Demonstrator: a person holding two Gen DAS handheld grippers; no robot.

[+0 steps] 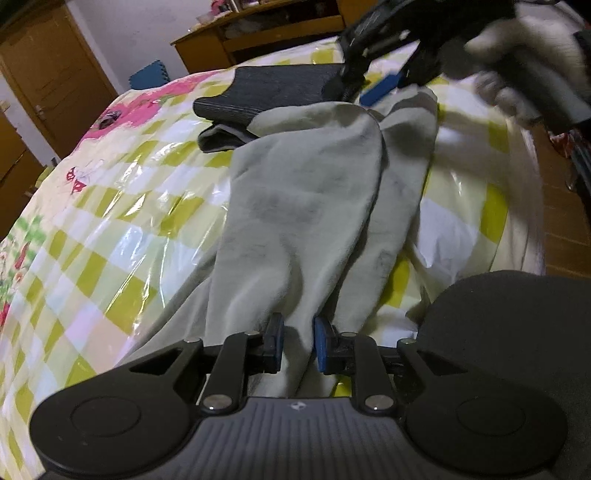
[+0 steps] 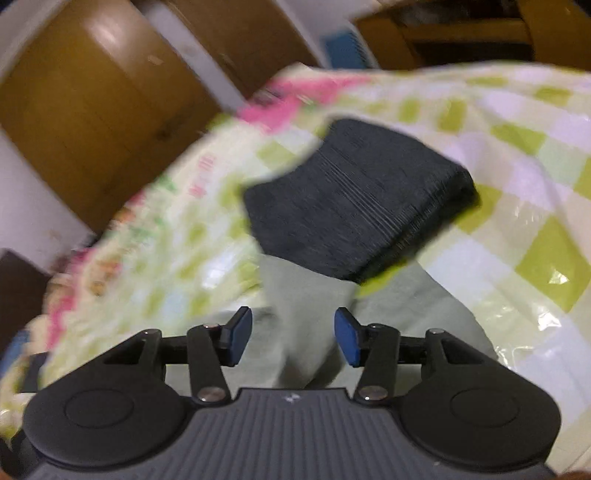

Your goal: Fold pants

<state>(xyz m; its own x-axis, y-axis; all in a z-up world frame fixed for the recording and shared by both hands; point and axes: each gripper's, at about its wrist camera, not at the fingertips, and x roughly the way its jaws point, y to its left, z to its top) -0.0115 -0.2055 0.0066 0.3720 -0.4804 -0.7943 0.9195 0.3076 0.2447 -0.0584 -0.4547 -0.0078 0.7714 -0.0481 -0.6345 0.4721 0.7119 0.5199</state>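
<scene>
Pale grey-green pants (image 1: 303, 206) lie stretched along the checked bed cover, both legs side by side. My left gripper (image 1: 298, 345) is shut on the near end of the pants, with the cloth bunched between its blue pads. My right gripper (image 2: 293, 336) is open above the far end of the pants (image 2: 310, 332); it also shows blurred in the left wrist view (image 1: 380, 85). A folded dark grey garment (image 2: 354, 206) lies just beyond the pants and also shows in the left wrist view (image 1: 273, 90).
The bed cover (image 1: 110, 206) is glossy plastic with green, white and pink checks. Wooden wardrobe doors (image 2: 92, 122) stand on the left and a wooden desk (image 1: 258, 29) behind. The bed's right edge (image 1: 532, 192) drops to a brown floor.
</scene>
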